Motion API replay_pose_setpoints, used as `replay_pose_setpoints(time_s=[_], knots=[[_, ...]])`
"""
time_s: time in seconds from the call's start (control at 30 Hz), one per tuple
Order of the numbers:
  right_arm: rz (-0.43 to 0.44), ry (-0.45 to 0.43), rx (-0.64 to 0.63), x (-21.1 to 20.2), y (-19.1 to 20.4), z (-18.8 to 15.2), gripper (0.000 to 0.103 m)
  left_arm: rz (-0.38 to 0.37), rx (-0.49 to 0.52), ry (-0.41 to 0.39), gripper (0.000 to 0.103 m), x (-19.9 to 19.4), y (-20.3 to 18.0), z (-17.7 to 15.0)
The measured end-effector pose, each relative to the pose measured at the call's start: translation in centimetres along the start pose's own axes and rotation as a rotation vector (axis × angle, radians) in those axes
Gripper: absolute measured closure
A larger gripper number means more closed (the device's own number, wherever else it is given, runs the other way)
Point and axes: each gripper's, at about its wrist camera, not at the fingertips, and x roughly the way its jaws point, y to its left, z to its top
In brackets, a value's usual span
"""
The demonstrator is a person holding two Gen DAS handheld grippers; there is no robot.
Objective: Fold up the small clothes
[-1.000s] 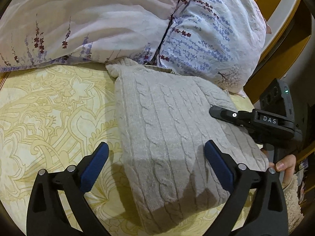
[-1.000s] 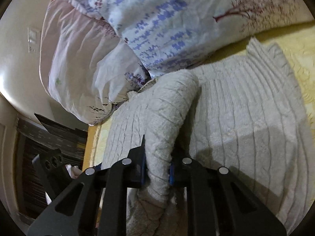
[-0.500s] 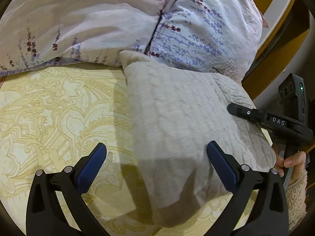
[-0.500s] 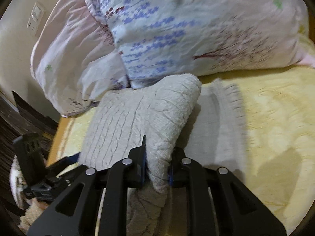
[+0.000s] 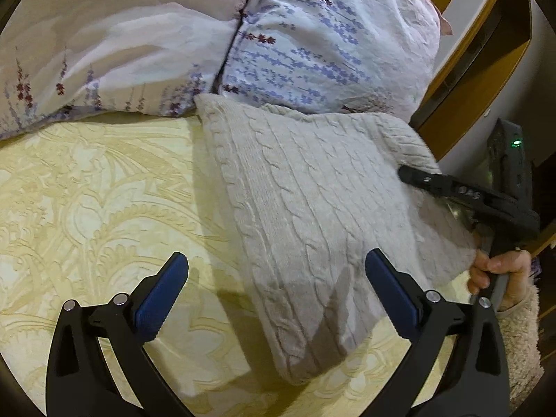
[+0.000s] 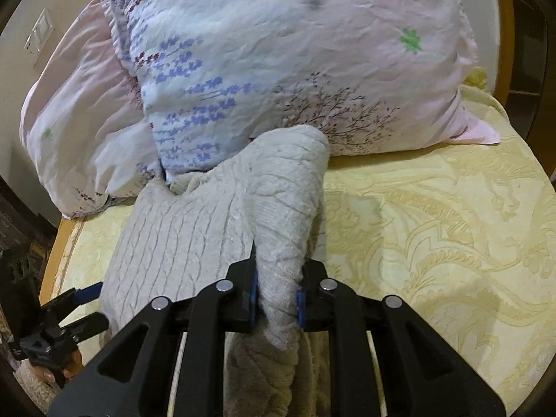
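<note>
Since the earlier frames, the cable-knit sweater (image 5: 312, 215) has been drawn sideways across the bedspread (image 5: 87, 201); its bunched edge now rises in a fold just in front of the floral pillows (image 6: 278, 52), and more bare bedspread shows to the right of the fold in the right wrist view.

Right gripper (image 6: 276, 299): clenched on a thick fold of the sweater (image 6: 215, 229). Both blue pads press the knit from either side. The cloth bulges above the jaws and hangs below them.

Left gripper (image 5: 276, 285): released, jaws spread wide. The sweater's near corner lies between and beneath the fingers, and neither pad presses on it.

Sweater position: folded into a rough rectangle on the yellow patterned bedspread. The far edge touches the pillows. The right side is lifted off the bed by the right gripper.

A hand (image 5: 493, 271) in a fleecy sleeve (image 5: 521, 330) grips the right gripper's handle at the bed's edge.
</note>
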Motion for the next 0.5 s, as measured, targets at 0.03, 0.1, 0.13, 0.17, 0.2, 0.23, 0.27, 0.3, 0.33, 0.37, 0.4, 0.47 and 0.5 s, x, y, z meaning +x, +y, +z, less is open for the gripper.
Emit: replay_pose_setpoints(time_s=[0.03, 0.1, 0.13, 0.17, 0.2, 0.23, 0.27, 0.3, 0.33, 0.37, 0.4, 0.47, 0.5], knots=[[-0.003, 0.017, 0.004, 0.4, 0.0, -0.1, 0.082, -0.010, -0.006, 0.002, 0.001, 0.1, 0.0, 0.0], [0.007, 0.021, 0.053, 0.4, -0.9, -0.4, 0.069, -0.047, -0.034, -0.001, 0.001, 0.2, 0.2, -0.2], [0.021, 0.010, 0.084, -0.1, -1.5, -0.6, 0.066, -0.063, -0.047, -0.003, 0.001, 0.1, 0.3, -0.3], [0.042, 0.000, 0.114, -0.7, -2.2, -0.8, 0.066, -0.085, -0.070, -0.007, 0.001, 0.1, 0.5, -0.4], [0.086, -0.010, 0.152, -1.6, -3.1, -1.3, 0.063, -0.104, -0.093, -0.012, 0.001, 0.1, 0.8, -0.5], [0.109, -0.012, 0.170, -2.0, -3.5, -1.7, 0.061, -0.113, -0.108, -0.014, 0.001, 0.1, 0.9, -0.6], [0.139, -0.014, 0.193, -2.7, -4.0, -2.3, 0.060, -0.116, -0.115, -0.011, 0.002, 0.1, 1.0, -0.7], [0.170, -0.011, 0.211, -3.3, -4.4, -3.0, 0.059, -0.116, -0.118, -0.003, 0.004, 0.2, 1.0, -0.8], [0.190, -0.006, 0.221, -3.7, -4.6, -3.6, 0.059, -0.117, -0.117, 0.007, 0.008, 0.2, 1.0, -0.9], [0.215, -0.001, 0.230, -4.3, -4.9, -4.6, 0.059, -0.120, -0.115, 0.017, 0.012, 0.3, 0.9, -1.0], [0.232, 0.003, 0.232, -4.7, -5.1, -5.3, 0.059, -0.123, -0.112, 0.030, 0.013, 0.4, 0.8, -1.2], [0.248, 0.006, 0.236, -5.1, -4.7, -6.2, 0.059, -0.132, -0.109, 0.050, 0.019, 0.6, 0.5, -1.5], [0.260, 0.005, 0.237, -5.5, -4.7, -6.8, 0.059, -0.134, -0.109, 0.058, 0.021, 0.7, 0.4, -1.6]])
